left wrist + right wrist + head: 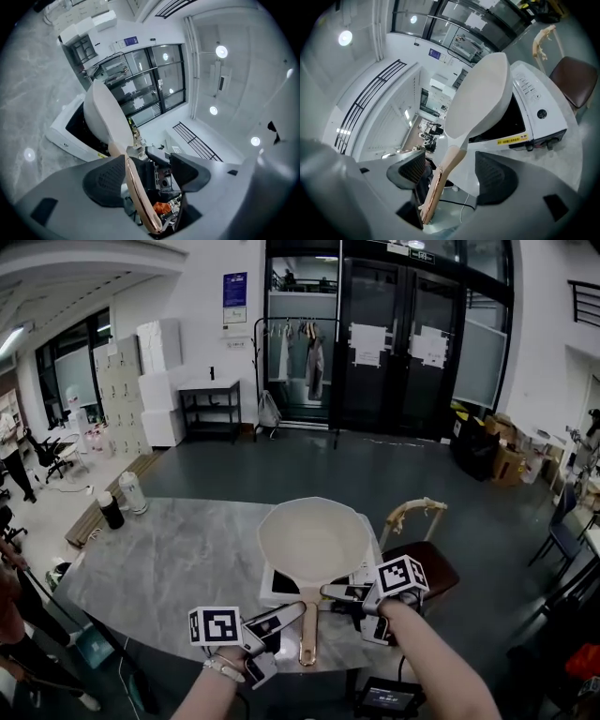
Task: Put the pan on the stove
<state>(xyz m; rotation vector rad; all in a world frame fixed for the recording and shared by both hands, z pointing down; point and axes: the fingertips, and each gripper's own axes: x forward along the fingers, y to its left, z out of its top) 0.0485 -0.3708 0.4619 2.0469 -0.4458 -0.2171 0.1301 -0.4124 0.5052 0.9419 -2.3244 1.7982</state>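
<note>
A white pan (314, 540) with a light wooden handle (308, 634) rests on the white induction stove (277, 585) on the grey marble table (169, 559). The handle points toward me. My left gripper (281, 638) comes in from the lower left with its jaws wide apart around the handle (138, 197), which lies against the left pad. My right gripper (347, 610) reaches in from the right. Its jaws are also apart around the handle (440, 178), with a clear gap to the right pad. Pan bowl (105, 117) and stove (534, 108) show ahead of both grippers (147, 176) (452, 173).
A black bottle (111, 510) and a pale cup (132, 491) stand at the table's far left corner. A brown-seated chair (422, 563) is behind the table on the right. A small screen (386, 697) sits below the near edge. A person stands at the left edge.
</note>
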